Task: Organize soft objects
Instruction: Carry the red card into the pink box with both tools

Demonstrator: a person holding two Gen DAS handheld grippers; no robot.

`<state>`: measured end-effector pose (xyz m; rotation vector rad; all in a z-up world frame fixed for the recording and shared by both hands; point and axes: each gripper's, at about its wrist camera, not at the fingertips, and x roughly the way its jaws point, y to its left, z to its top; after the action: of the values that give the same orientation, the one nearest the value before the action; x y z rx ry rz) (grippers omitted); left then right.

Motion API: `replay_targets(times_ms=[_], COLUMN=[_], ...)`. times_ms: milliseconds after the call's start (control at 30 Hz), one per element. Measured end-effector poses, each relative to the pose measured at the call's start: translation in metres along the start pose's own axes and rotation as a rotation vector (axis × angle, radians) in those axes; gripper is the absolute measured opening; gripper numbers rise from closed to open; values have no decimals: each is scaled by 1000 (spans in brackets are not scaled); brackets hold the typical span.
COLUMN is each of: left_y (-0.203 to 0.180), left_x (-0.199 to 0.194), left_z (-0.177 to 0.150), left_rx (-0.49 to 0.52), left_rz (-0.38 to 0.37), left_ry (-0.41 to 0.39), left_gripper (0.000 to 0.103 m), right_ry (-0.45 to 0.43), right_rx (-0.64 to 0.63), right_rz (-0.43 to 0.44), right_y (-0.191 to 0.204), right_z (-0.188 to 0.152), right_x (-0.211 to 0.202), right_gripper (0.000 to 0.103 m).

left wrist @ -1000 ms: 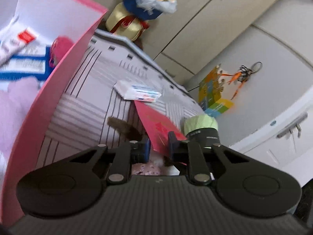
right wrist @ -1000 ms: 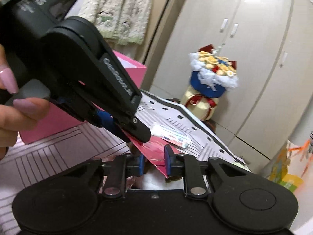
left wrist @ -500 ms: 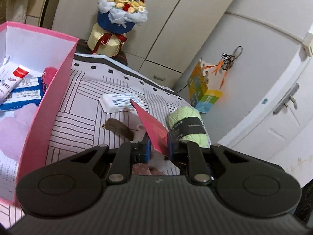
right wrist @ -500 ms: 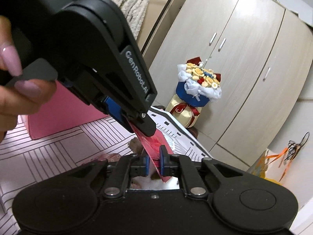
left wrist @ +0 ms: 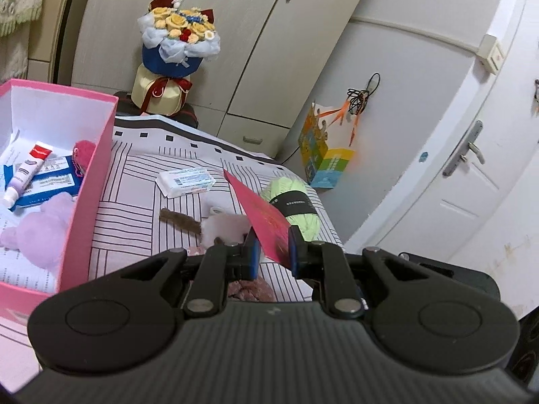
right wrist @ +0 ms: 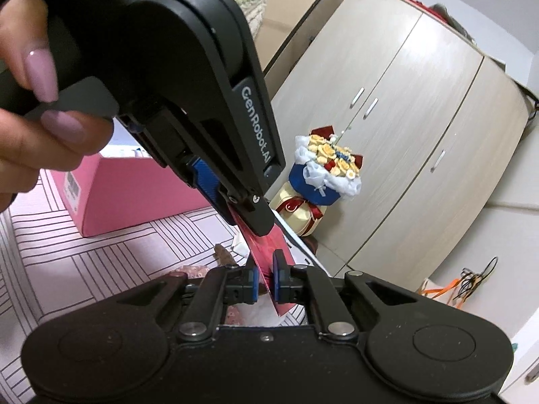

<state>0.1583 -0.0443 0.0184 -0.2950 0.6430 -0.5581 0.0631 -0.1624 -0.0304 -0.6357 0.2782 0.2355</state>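
2 hand-held grippers pinch the same red envelope (left wrist: 266, 227) above a striped bedspread (left wrist: 134, 181). Nearest in the left wrist view, the left gripper (left wrist: 273, 252) has its blue pads closed on the envelope's lower corner, the sheet rising tilted up and to the left. In the right wrist view, the right gripper (right wrist: 265, 281) is clamped on another edge of the envelope (right wrist: 269, 252), while the left gripper (right wrist: 249, 215) bites the sheet from above, held by a hand (right wrist: 43, 128) with pink nails.

Just below the grippers lies a pink floral cloth (left wrist: 249, 289). Beyond it on the bedspread sit a white fluffy toy (left wrist: 224, 229) with a brown furry piece (left wrist: 178, 217) touching it, a green yarn ball (left wrist: 293, 202) with a black band to the right, and, farther back, a white tissue pack (left wrist: 186, 181).

At left stands an open pink box (left wrist: 91, 181) holding a purple plush (left wrist: 37, 229), a tube (left wrist: 27, 170) lying on a blue packet (left wrist: 50, 183), and a pink fuzzy ball (left wrist: 84, 151) against the near wall.

Behind the bed, a bouquet (left wrist: 178, 37) in blue wrap stands before beige wardrobe doors (left wrist: 262, 33). A colourful bag (left wrist: 320, 158) leans against the wall at right, near a white door (left wrist: 471, 175).
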Motion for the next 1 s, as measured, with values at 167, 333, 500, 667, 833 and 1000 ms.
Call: replay_targets(times_ms=[167,333,500,667,833,1000], left_y=[-4,4,21,53,93,139], left_x=[-28,-62,-95,-113,-115,-100], left_z=[3,14,31,46,56,63], left_rx=[37,54,86,57,13,-47], left_rz=[9,33,69,106,160,182], left_ry=[-31,-73,-134,-172,-178,-164], left_gripper=[16,16,15,15,15,15], right_ry=[-37,-105,-160,-191,-198,-168], right_rx=[-26,-36,24,43,10,-2], right_rz=[-6,5,37,103,163,212], right_y=[10,21,30,42,61,73], right_z=[18,42,74,100,116,125], right_x=[-16,-26,-18,4,40,81], right_gripper=[8,8,8,8,8,8])
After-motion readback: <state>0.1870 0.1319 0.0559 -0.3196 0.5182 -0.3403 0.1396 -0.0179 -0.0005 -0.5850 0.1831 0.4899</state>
